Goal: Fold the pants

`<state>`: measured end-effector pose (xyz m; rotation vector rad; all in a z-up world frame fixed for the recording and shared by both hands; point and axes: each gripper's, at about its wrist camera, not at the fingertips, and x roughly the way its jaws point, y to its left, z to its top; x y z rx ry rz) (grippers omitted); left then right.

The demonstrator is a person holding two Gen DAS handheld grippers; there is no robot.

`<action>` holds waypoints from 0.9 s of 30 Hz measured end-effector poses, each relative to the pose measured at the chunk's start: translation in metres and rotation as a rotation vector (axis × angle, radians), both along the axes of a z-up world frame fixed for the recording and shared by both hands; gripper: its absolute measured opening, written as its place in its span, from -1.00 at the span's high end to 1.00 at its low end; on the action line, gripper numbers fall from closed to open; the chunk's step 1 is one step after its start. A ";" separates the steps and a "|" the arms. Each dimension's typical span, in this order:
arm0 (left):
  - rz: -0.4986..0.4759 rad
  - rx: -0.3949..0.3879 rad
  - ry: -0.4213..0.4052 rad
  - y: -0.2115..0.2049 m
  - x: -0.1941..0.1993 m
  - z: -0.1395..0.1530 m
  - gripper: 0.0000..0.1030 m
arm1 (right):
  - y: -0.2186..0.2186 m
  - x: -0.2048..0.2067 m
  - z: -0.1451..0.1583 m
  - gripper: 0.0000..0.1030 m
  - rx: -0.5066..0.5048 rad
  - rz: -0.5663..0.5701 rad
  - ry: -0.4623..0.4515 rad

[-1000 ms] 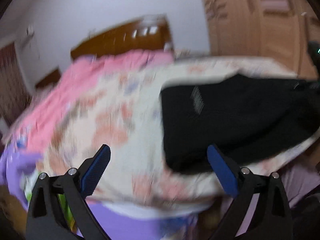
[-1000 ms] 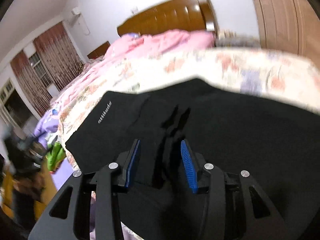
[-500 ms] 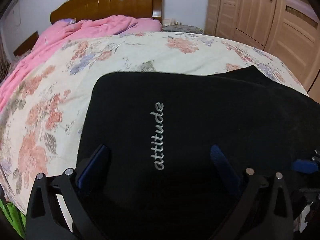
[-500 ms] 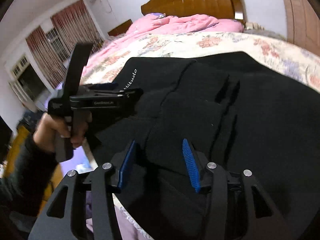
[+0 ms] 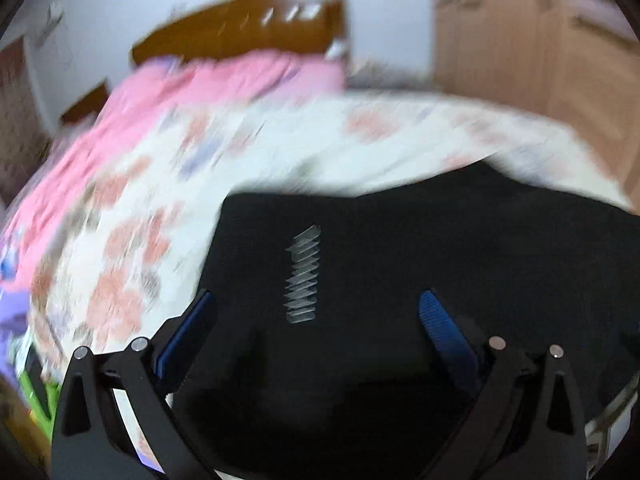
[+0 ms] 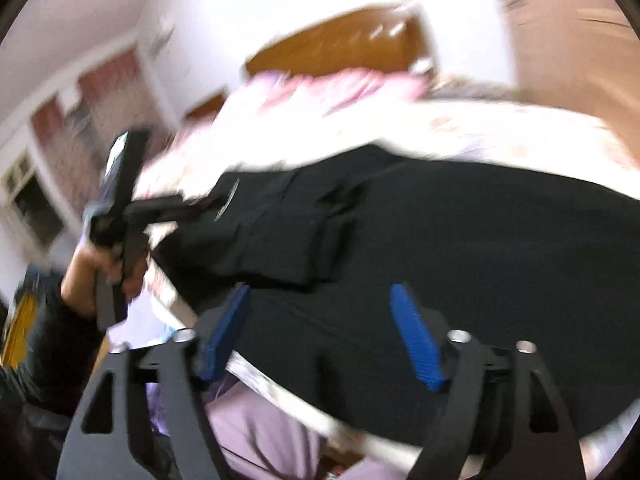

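Black pants (image 5: 400, 248) lie on the floral bedspread (image 5: 168, 208) at the bed's near edge; frames blurred. Your left gripper (image 5: 316, 312) is spread wide over them, gripping nothing; your right gripper's (image 6: 320, 320) jaws just opened, empty.

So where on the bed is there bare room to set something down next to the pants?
The floral sheet is bare left of the black pants, and in a strip beyond them up to the pink quilt. The near edge is crowded: the pants fill it, with the left tool and right tool open above them.
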<state>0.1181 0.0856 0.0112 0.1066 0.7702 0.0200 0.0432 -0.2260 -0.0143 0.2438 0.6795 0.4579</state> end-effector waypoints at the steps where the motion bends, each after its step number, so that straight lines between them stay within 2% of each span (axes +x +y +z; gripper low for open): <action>1: -0.045 0.005 -0.026 -0.013 -0.006 0.006 -0.96 | -0.017 -0.007 0.000 -0.56 0.012 -0.056 0.003; 4: -0.184 0.010 -0.064 -0.060 -0.018 0.013 -0.96 | -0.086 -0.039 -0.015 -0.56 0.106 -0.265 0.074; 6: -0.258 0.001 -0.060 -0.086 -0.018 0.010 -0.96 | -0.111 -0.050 -0.026 -0.56 0.154 -0.328 0.116; 9: -0.314 0.046 -0.017 -0.120 -0.009 -0.010 -0.96 | -0.132 -0.052 -0.041 -0.56 0.178 -0.393 0.181; 13: -0.299 0.048 0.069 -0.127 0.008 -0.042 -0.96 | -0.143 -0.038 -0.046 -0.55 0.143 -0.437 0.221; 16: -0.285 0.095 0.070 -0.125 0.009 -0.057 -0.97 | -0.142 -0.017 -0.052 -0.57 0.151 -0.432 0.261; 18: -0.277 0.088 0.074 -0.124 0.009 -0.061 -0.97 | -0.139 -0.013 -0.052 -0.60 0.125 -0.425 0.264; 23: -0.265 0.086 0.077 -0.126 0.012 -0.064 -0.97 | -0.149 -0.014 -0.058 -0.61 0.234 -0.467 0.250; 26: -0.269 0.074 0.071 -0.123 0.011 -0.065 -0.97 | -0.134 -0.012 -0.051 -0.50 0.083 -0.413 0.265; 27: -0.269 0.070 0.070 -0.123 0.011 -0.065 -0.97 | -0.137 -0.013 -0.051 -0.36 0.084 -0.441 0.267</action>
